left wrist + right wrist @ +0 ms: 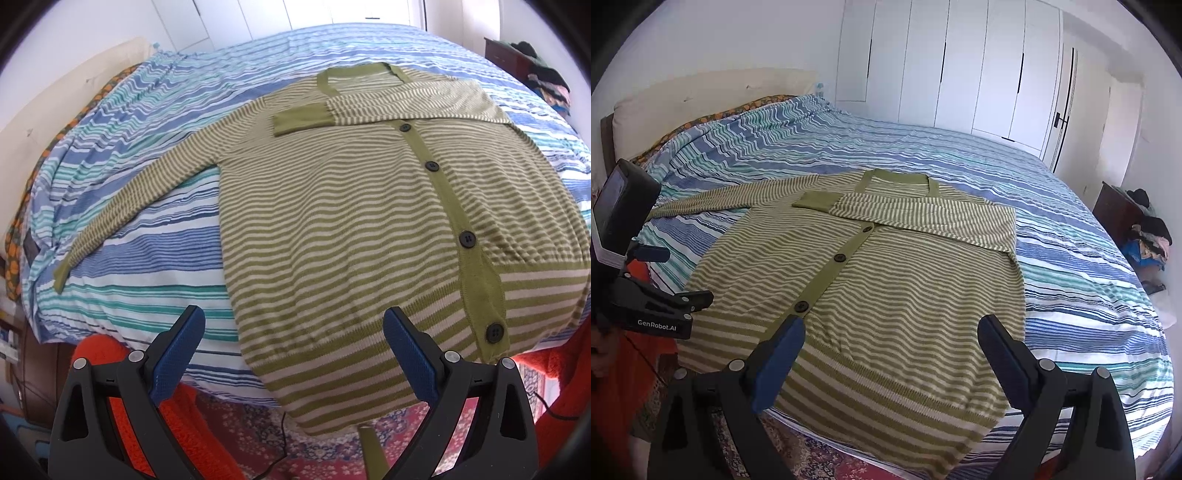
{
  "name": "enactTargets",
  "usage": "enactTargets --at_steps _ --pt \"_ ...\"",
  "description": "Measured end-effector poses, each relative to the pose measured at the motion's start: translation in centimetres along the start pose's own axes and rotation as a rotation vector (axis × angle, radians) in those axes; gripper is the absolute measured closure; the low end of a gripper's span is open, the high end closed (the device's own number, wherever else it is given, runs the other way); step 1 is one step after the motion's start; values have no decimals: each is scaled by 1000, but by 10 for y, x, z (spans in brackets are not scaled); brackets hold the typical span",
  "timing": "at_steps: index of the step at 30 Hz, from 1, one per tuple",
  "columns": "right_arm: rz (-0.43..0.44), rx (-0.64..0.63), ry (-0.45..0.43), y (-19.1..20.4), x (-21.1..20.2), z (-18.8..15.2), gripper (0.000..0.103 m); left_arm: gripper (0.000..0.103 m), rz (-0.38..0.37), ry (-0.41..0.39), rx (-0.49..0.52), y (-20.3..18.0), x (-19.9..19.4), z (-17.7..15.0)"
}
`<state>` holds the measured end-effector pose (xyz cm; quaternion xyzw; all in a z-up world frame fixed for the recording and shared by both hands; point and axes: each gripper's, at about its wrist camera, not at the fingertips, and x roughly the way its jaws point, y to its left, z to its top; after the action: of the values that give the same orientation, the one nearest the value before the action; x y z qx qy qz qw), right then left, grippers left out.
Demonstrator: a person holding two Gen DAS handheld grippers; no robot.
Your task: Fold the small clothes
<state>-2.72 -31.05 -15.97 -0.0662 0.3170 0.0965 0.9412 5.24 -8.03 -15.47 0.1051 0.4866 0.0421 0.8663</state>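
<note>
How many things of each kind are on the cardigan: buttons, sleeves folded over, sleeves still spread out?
Buttons: 4
Folded sleeve: 1
Spread sleeve: 1
Total: 6

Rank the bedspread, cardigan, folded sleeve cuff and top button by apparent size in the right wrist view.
1. Bedspread, largest.
2. Cardigan.
3. Folded sleeve cuff.
4. Top button, smallest.
The cardigan lies nearer the camera, which flatters it, but the order is clear.
</note>
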Motion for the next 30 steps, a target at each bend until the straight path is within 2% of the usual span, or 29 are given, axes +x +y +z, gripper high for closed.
enactTargets --at_steps 8,30 --pt "2 -30 8 8 3 0 9 5 8 22 -50 11 8 0" --pt "8 -54 19 14 8 -1 9 5 20 33 -63 18 14 -3"
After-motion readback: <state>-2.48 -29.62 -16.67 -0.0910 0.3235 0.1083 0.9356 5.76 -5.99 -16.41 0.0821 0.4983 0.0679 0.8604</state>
